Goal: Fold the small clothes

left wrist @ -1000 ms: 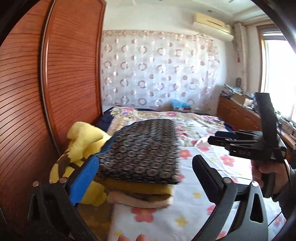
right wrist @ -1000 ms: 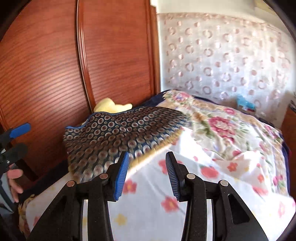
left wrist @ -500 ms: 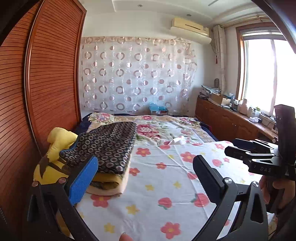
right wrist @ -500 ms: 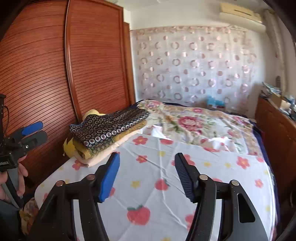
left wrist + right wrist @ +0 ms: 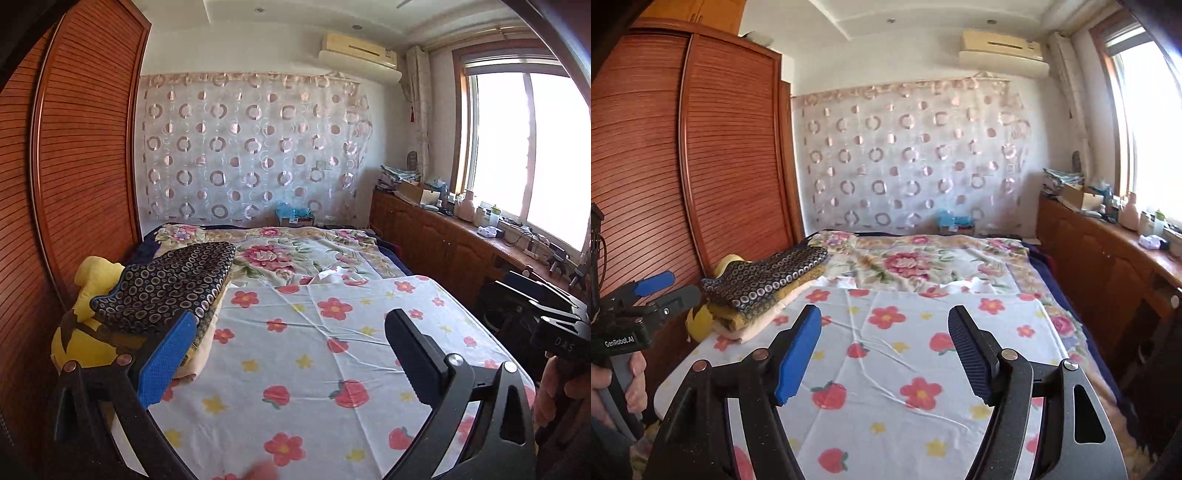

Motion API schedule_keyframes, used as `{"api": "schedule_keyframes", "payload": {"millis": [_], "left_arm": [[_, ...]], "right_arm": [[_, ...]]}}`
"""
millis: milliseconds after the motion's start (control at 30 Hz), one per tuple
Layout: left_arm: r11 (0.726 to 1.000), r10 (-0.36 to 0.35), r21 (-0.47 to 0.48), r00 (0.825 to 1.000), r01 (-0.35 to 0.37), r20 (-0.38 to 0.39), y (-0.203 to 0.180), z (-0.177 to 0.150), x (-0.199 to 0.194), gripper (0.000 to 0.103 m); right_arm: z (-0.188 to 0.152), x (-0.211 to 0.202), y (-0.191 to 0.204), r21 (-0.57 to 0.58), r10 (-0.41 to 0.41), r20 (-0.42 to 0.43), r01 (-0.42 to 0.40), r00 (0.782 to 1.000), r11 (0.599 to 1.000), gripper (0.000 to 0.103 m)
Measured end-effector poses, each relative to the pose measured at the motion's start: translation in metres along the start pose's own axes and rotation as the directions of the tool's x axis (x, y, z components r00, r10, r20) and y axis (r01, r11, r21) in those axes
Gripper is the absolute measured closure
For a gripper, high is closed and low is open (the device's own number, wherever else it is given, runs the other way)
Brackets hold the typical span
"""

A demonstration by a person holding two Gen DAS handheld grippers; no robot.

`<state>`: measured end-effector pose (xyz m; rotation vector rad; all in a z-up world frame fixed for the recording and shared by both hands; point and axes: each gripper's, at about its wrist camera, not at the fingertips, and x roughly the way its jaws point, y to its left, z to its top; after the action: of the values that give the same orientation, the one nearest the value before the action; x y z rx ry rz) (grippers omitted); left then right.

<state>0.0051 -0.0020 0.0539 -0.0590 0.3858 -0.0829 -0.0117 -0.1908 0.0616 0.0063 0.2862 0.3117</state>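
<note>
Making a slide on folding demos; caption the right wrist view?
Open right hand-held gripper above the floral sheet; folded clothes stack at the bed's left edge.

The bed [image 5: 373, 266] carries a flowered sheet [image 5: 332, 350], with folded clothes [image 5: 173, 291] stacked at its left edge.

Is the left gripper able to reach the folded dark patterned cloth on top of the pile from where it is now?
Probably yes. The left gripper is open and empty, and the dark patterned cloth lies uncovered on top of the pile, just ahead to its left. Only bare flowered sheet shows between them.
</note>
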Motion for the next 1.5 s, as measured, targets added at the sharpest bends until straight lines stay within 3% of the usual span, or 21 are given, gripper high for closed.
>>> {"api": "schedule_keyframes", "payload": {"millis": [267,1500], "left_arm": [[1.0,-0.013,0.023,1.0,0.013,-0.003,-0.012,-0.002,-0.001,0.001],[0.999,0.005,0.035,1.0,-0.005,0.007,-0.011,0.0,-0.008,0.001]], "right_arm": [[-0.009,0.003,0.014,0.02,-0.028,0.004,0.028,1.0,0.999,0.03],[-0.007,-0.006,0.0,0.025,-0.026,0.009,0.026,1.0,0.999,0.03]]}}
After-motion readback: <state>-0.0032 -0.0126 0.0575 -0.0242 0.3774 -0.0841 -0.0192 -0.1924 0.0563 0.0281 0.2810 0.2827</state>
